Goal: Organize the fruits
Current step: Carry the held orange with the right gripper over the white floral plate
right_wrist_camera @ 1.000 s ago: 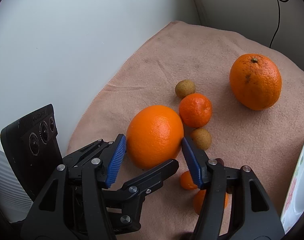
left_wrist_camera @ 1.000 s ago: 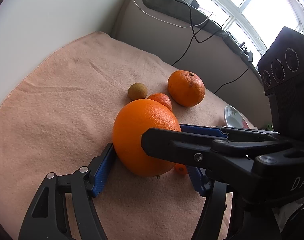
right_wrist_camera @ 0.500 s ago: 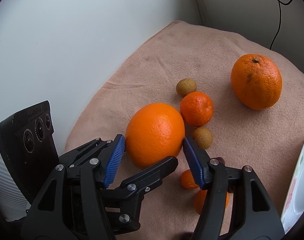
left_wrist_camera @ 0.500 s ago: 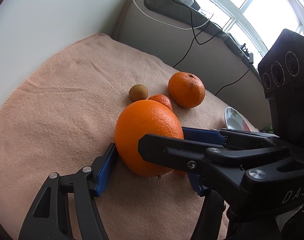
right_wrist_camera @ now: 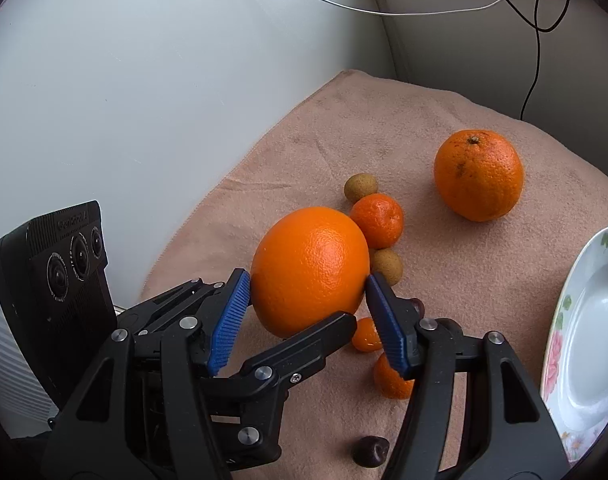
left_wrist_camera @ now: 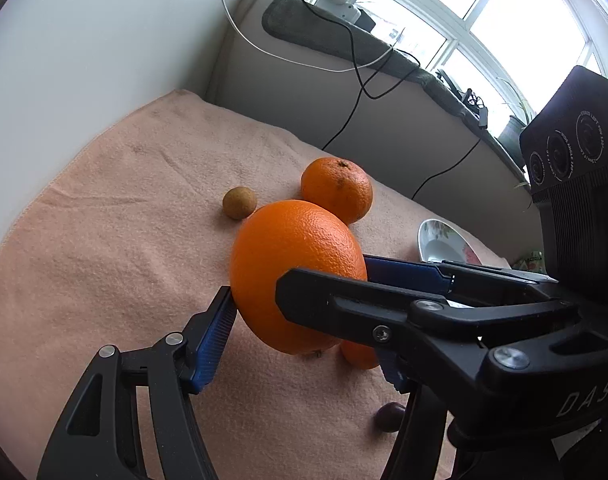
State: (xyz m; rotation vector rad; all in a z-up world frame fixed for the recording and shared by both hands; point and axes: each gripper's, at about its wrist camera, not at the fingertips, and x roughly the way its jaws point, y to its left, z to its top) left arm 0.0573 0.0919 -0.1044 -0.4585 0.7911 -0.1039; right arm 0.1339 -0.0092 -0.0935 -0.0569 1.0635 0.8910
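A big smooth orange is held above the peach cloth; it also shows in the left wrist view. My right gripper is shut on it, a blue pad on each side. My left gripper also has its blue pads around the same orange, crossing the right one, and I cannot tell whether it presses on it. On the cloth lie a second large orange, a mandarin, two small brown fruits, small orange fruits and a dark one.
A white flowered plate lies at the right edge of the cloth; it also shows in the left wrist view. A white wall runs along the left. Cables hang down the back panel below a window sill.
The big orange has risen off the cloth between the pads. Small fruits beneath it have come into view, and the mandarin is hidden behind it in the left wrist view.
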